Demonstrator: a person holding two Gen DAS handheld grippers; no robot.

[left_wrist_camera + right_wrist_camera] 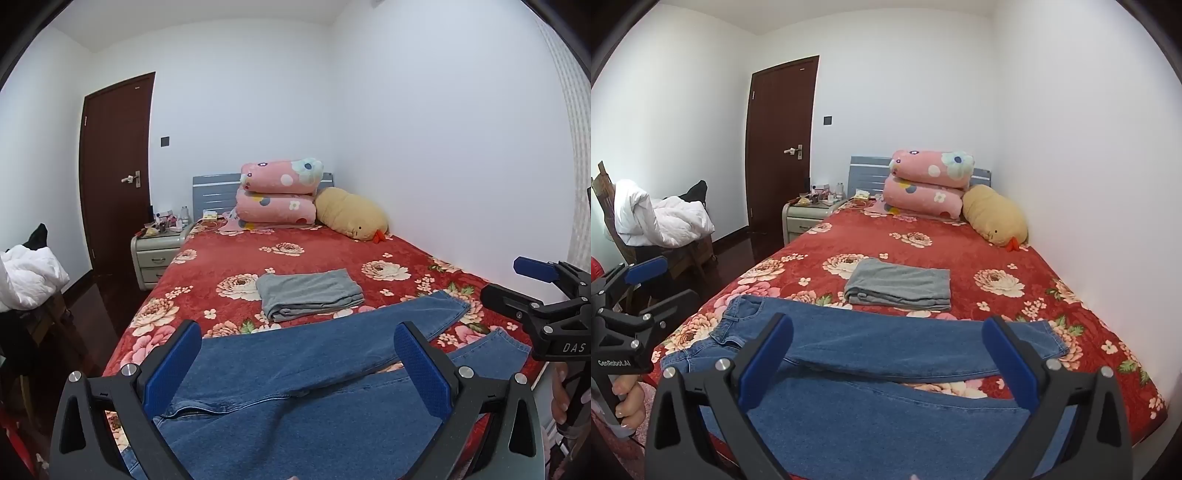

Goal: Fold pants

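A pair of blue jeans [303, 362] lies spread across the near end of the bed, waist to the left and legs to the right; it also shows in the right wrist view [886, 347]. The two legs lie apart at the hems. My left gripper [299, 332] is open and empty above the waist and crotch part. My right gripper [888, 328] is open and empty above the legs. The right gripper also shows at the right edge of the left wrist view [535, 280], and the left gripper at the left edge of the right wrist view [639, 280].
A folded grey garment [308, 293] lies mid-bed on the red floral cover [332, 254]. Pink rolled quilts [277, 195] and a yellow plush [351, 214] are at the headboard. The wall runs along the right. A nightstand [157, 254], a door and a chair with white bedding [661, 218] are left.
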